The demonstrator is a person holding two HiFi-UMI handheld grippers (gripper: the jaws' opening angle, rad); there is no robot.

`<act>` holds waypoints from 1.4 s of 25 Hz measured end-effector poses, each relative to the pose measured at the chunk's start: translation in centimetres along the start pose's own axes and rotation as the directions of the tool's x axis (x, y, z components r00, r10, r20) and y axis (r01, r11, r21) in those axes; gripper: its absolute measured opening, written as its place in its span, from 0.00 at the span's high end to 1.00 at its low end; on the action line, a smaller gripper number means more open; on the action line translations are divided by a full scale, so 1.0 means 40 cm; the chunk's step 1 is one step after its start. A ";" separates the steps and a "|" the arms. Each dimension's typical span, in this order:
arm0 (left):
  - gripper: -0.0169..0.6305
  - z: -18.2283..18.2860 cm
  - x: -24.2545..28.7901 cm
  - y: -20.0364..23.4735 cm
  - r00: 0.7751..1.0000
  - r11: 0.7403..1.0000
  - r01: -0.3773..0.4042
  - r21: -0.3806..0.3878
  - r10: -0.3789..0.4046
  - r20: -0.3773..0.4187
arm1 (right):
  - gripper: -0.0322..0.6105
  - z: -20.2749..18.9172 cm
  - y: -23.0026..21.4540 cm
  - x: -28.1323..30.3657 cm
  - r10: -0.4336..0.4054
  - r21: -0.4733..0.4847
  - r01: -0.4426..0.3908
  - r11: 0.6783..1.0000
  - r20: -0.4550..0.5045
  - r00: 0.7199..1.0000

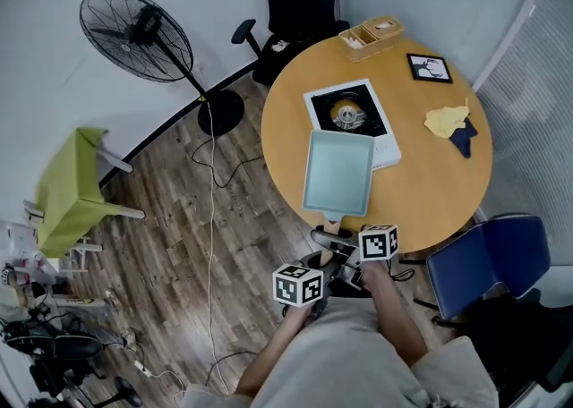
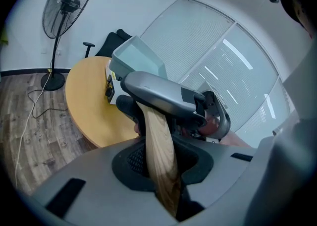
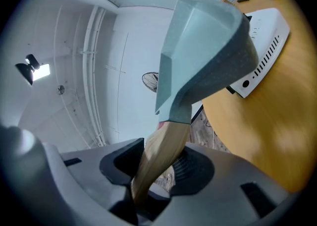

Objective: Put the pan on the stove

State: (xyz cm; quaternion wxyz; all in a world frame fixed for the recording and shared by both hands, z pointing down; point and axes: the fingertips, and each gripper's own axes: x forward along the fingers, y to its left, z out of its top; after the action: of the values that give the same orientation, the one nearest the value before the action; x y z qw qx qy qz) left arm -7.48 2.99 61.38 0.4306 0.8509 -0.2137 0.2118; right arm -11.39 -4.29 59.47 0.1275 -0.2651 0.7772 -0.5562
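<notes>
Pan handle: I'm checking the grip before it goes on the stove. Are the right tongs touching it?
Touching. The right gripper view shows the wooden pan handle gripped between the right tongs.

Left claw (image 1: pixel 319 261) and right claw (image 1: pixel 347 245) are meeting side by side on the pan's wooden handle (image 1: pixel 333 221). The pale blue pan (image 1: pixel 338 172) is reaching out ahead of both claws over the round desk (image 1: pixel 421 191), its far edge overlapping the stove (image 1: pixel 349 111). A wooden box (image 1: pixel 371 37) is sitting farther out, beyond the stove. A yellow cloth (image 1: pixel 445 118) is lying ahead and to the right of the right claw.
</notes>
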 end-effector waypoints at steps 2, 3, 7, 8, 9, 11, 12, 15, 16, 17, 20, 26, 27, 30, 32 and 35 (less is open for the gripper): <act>0.84 0.013 0.007 0.000 1.000 1.000 -0.002 -0.003 0.002 -0.001 | 0.68 0.014 -0.003 0.000 0.000 0.005 0.000 1.000 0.000 1.000; 0.84 0.019 0.014 0.000 1.000 1.000 -0.005 -0.005 0.004 -0.002 | 0.68 0.022 -0.007 -0.002 0.001 0.008 -0.001 1.000 -0.001 1.000; 0.84 0.045 0.035 0.002 1.000 1.000 -0.011 -0.009 0.011 -0.004 | 0.68 0.053 -0.021 -0.005 -0.004 0.025 0.004 1.000 0.001 1.000; 0.84 0.053 0.036 0.003 1.000 1.000 -0.010 -0.009 0.010 -0.005 | 0.68 0.061 -0.022 -0.004 -0.008 0.028 0.008 1.000 0.003 1.000; 0.84 0.062 0.038 0.005 1.000 1.000 -0.009 -0.009 0.009 -0.006 | 0.68 0.070 -0.023 -0.002 -0.012 0.031 0.012 0.999 0.006 1.000; 0.84 0.080 0.043 0.009 1.000 1.000 -0.005 -0.009 0.005 -0.008 | 0.68 0.088 -0.027 0.003 -0.021 0.036 0.021 0.999 0.011 1.000; 0.84 0.088 0.047 0.012 1.000 1.000 -0.003 -0.011 0.003 -0.010 | 0.68 0.097 -0.030 0.005 -0.026 0.037 0.026 0.999 0.011 1.000; 0.84 0.115 0.057 0.023 1.000 1.000 0.007 -0.010 -0.007 -0.025 | 0.68 0.126 -0.044 0.014 -0.046 0.043 0.045 0.998 0.021 0.999; 0.84 0.124 0.058 0.027 1.000 1.000 0.010 -0.007 -0.010 -0.029 | 0.68 0.136 -0.047 0.019 -0.050 0.049 0.048 0.998 0.029 0.998; 0.84 0.135 0.058 0.031 0.999 1.000 0.014 -0.002 -0.014 -0.032 | 0.68 0.146 -0.048 0.024 -0.050 0.058 0.048 0.997 0.039 0.998; 0.84 0.166 0.061 0.042 0.999 1.000 0.025 0.016 -0.025 -0.034 | 0.68 0.176 -0.055 0.035 -0.051 0.086 0.045 0.995 0.064 0.997; 0.84 0.207 0.099 0.042 0.999 0.999 0.036 -0.001 -0.036 -0.018 | 0.68 0.223 -0.081 0.026 -0.084 0.080 0.080 0.994 0.044 0.996; 0.84 0.213 0.104 0.037 1.000 1.000 0.029 -0.007 -0.029 -0.012 | 0.68 0.229 -0.080 0.022 -0.080 0.081 0.077 0.994 0.034 0.996; 0.84 0.230 0.133 0.026 1.000 0.999 -0.002 -0.033 0.002 0.017 | 0.68 0.249 -0.087 0.007 -0.059 0.071 0.059 0.996 -0.006 0.998; 0.84 0.227 0.158 0.022 0.999 0.998 -0.019 -0.054 0.021 0.036 | 0.68 0.250 -0.100 -0.006 -0.048 0.065 0.051 0.997 -0.043 0.998; 0.84 0.228 0.198 0.014 0.996 0.994 -0.045 -0.104 0.052 0.071 | 0.68 0.252 -0.124 -0.028 -0.040 0.059 0.047 0.997 -0.115 0.993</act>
State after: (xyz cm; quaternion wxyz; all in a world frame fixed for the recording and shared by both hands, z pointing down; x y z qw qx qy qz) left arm 0.32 -6.24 61.15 0.4602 0.8295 -0.2607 0.1795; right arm -4.15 -12.89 60.47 0.0792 -0.2459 0.7597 -0.5968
